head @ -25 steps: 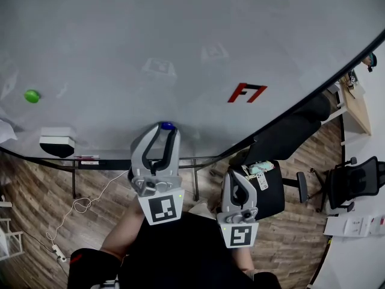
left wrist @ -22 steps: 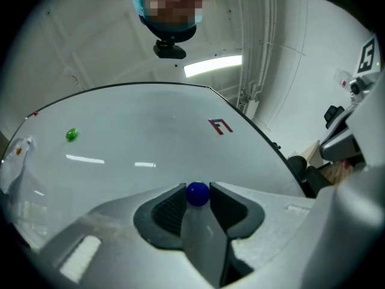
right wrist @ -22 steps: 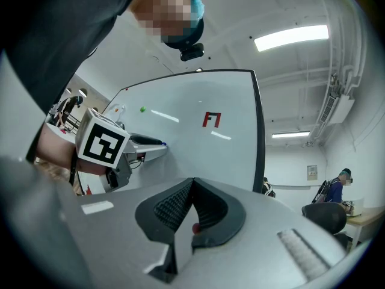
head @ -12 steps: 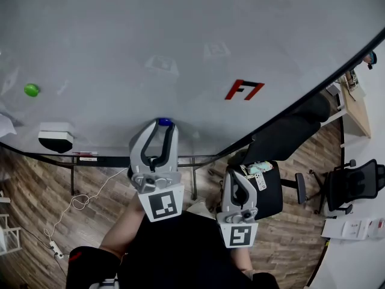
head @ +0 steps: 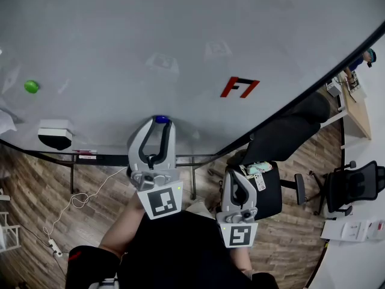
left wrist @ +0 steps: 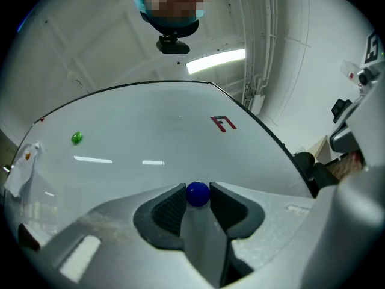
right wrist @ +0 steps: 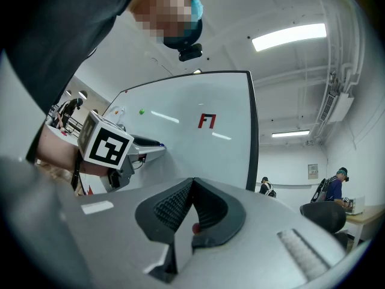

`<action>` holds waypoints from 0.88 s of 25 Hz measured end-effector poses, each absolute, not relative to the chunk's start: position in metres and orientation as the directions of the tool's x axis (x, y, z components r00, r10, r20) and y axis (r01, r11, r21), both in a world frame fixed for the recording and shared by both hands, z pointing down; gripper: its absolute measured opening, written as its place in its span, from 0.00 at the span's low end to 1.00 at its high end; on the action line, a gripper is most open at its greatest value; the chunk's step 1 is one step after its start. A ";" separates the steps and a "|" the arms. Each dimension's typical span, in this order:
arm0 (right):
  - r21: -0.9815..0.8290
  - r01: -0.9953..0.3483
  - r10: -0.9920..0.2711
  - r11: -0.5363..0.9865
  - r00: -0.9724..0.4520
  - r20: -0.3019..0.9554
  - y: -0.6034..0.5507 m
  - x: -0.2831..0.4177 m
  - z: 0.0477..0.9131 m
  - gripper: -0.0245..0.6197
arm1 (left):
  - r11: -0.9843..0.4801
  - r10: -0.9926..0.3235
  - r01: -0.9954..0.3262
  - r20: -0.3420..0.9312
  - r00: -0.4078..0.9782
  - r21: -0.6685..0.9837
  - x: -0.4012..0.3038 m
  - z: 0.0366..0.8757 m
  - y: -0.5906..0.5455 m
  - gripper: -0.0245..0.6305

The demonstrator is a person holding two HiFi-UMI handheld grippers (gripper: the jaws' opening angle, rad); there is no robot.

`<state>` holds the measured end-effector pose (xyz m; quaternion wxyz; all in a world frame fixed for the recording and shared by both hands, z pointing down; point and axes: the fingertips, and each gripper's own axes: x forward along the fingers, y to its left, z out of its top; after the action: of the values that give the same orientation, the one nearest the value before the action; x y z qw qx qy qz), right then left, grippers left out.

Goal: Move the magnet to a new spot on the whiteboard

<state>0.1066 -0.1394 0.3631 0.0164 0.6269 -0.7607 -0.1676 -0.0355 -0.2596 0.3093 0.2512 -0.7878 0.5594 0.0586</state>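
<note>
The work surface is a large glossy grey-white whiteboard with a dark frame (head: pixel 180 35), standing upright in a room with a brown wood-plank floor (head: pixel 36 185), white walls and a long ceiling light strip (left wrist: pixel 215 60). A red printed mark (head: pixel 239 87) sits right of centre on the board. A small green round magnet (head: pixel 31 87) is stuck near the left edge, and a white-and-black block eraser (head: pixel 55 134) rests low on the left, just above the bottom frame. A white cable (head: pixel 72 206) trails across the floor under the board. Black office chairs (head: pixel 355 182) and a light wooden desk (head: pixel 358 104) stand to the right of the board. The blue round magnet (left wrist: pixel 197 194) lies against the lower part of the board face, just above the bottom frame, below and left of the red printed mark and well apart from the small green round magnet. Its outline is circular in both views, so no long axis or pointing direction can be read from it. The left gripper (left wrist: pixel 197 197) is raised to the board with its two jaws pinching the blue round magnet, one ribbed pad on each side. The right gripper (head: pixel 236 176) is held low near the person's body, clear of the board, with its jaws pressed together and nothing between them.
</note>
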 end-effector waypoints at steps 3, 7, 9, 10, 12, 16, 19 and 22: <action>0.271 -0.949 -0.958 0.158 -0.214 -0.189 -0.137 0.108 0.362 0.04 | -0.229 -0.859 -0.916 -0.373 0.350 -0.331 -0.035 0.309 -0.260 0.24; 0.271 -0.950 -0.958 0.157 -0.213 -0.191 -0.135 0.111 0.361 0.04 | -0.218 -0.862 -0.918 -0.377 0.340 -0.330 -0.035 0.310 -0.260 0.24; 0.269 -0.951 -0.959 0.155 -0.210 -0.190 -0.133 0.113 0.362 0.04 | -0.213 -0.862 -0.918 -0.377 0.337 -0.334 -0.035 0.310 -0.260 0.24; 0.270 -0.950 -0.959 0.154 -0.209 -0.189 -0.132 0.114 0.362 0.04 | -0.212 -0.863 -0.918 -0.376 0.336 -0.335 -0.035 0.310 -0.260 0.24; 0.273 -0.950 -0.960 0.155 -0.210 -0.187 -0.131 0.115 0.362 0.04 | -0.211 -0.866 -0.918 -0.371 0.335 -0.335 -0.034 0.310 -0.260 0.24; 0.270 -0.950 -0.958 0.157 -0.213 -0.190 -0.128 0.115 0.360 0.04 | -0.203 -0.867 -0.917 -0.371 0.332 -0.344 -0.033 0.308 -0.259 0.25; 0.269 -0.950 -0.958 0.159 -0.214 -0.191 -0.127 0.115 0.360 0.04 | -0.198 -0.871 -0.914 -0.365 0.329 -0.353 -0.034 0.308 -0.259 0.25; 0.269 -0.950 -0.959 0.159 -0.213 -0.188 -0.125 0.116 0.361 0.04 | -0.202 -0.872 -0.915 -0.362 0.331 -0.351 -0.035 0.308 -0.258 0.25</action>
<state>0.1158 -0.1250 0.3607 0.0131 0.6271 -0.7610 -0.1658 -0.0345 -0.2577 0.3084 0.2576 -0.7740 0.5769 0.0417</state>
